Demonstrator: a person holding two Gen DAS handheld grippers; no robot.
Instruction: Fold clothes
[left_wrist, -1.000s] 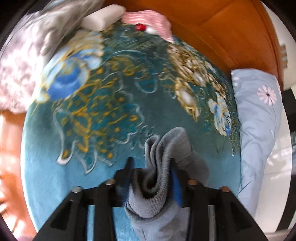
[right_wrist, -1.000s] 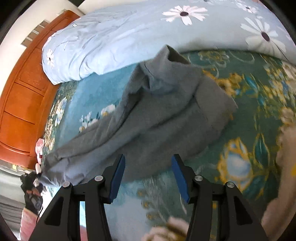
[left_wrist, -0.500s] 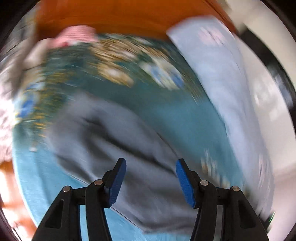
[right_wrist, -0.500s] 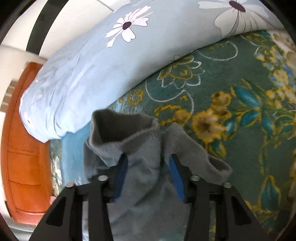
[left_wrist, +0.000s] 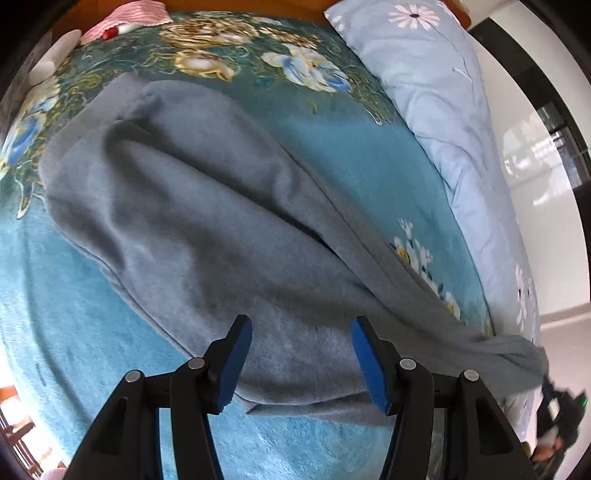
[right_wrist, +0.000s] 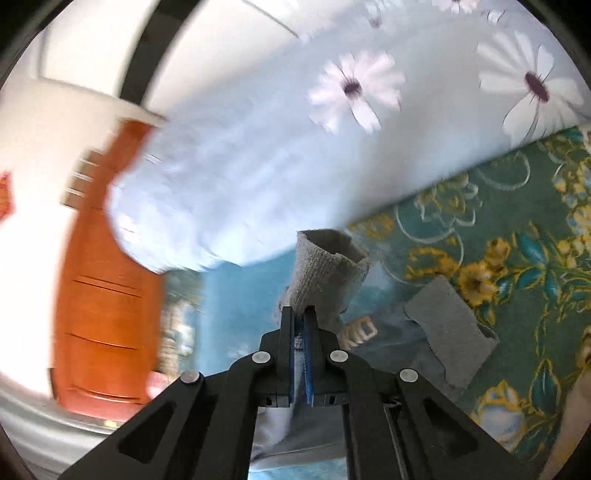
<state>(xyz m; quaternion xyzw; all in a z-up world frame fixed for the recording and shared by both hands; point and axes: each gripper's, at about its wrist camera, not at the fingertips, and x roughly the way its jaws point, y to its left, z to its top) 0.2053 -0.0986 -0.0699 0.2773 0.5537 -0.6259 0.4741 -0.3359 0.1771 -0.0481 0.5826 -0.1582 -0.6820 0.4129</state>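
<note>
Grey fleece garment is lying spread on the teal floral blanket, reaching ahead of and beneath the left gripper, whose blue pads are standing wide apart above the cloth. Right gripper is pinching the garment's ribbed cuff tight, lifting it before the pale daisy duvet.

We count one grey garment spread on one teal floral blanket. Beside that blanket lies one pale blue quilt printed with daisies; we see two whole daisies in the right wrist view. At the blanket's far edge sits one pink striped cloth. Two grippers: left gripper, right gripper.
</note>
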